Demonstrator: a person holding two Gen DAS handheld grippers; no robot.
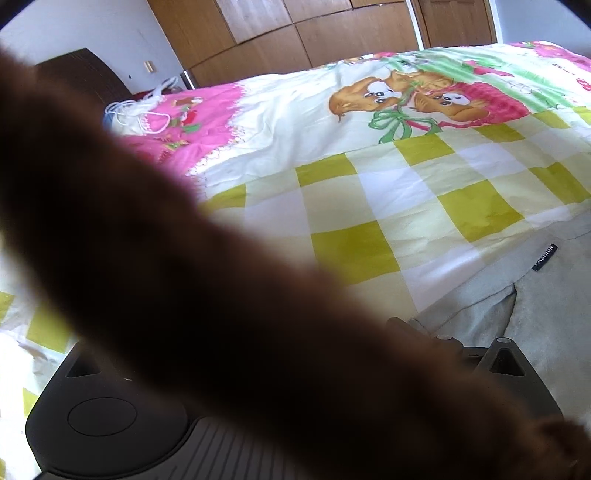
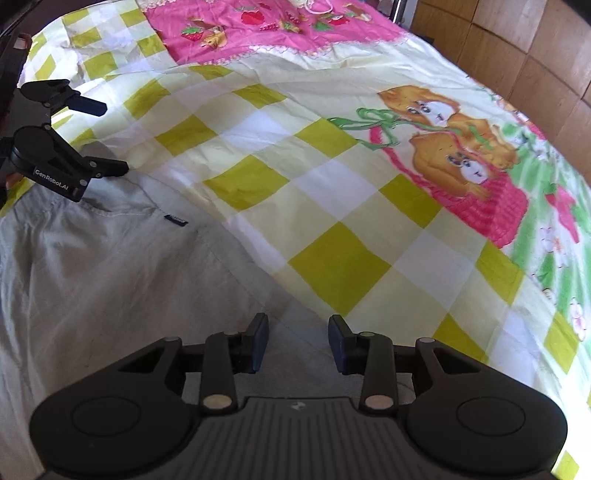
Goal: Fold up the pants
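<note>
Light grey pants (image 2: 92,266) lie spread on the bed, with a small dark label (image 2: 175,220) near their far edge. In the left wrist view the pants (image 1: 535,314) show at the lower right. My right gripper (image 2: 298,343) is open and empty just above the pants' near part. My left gripper (image 2: 110,138) shows at the far left of the right wrist view, jaws apart, at the pants' far edge. In its own view a dark blurred shape (image 1: 184,277) covers the fingers.
The bed carries a cover (image 2: 332,184) with yellow-green checks, a pink strawberry panel (image 2: 258,29) and a cartoon print (image 2: 461,147). A white cord (image 1: 147,110) lies at the far end. Wooden wardrobe doors (image 1: 277,37) stand behind the bed.
</note>
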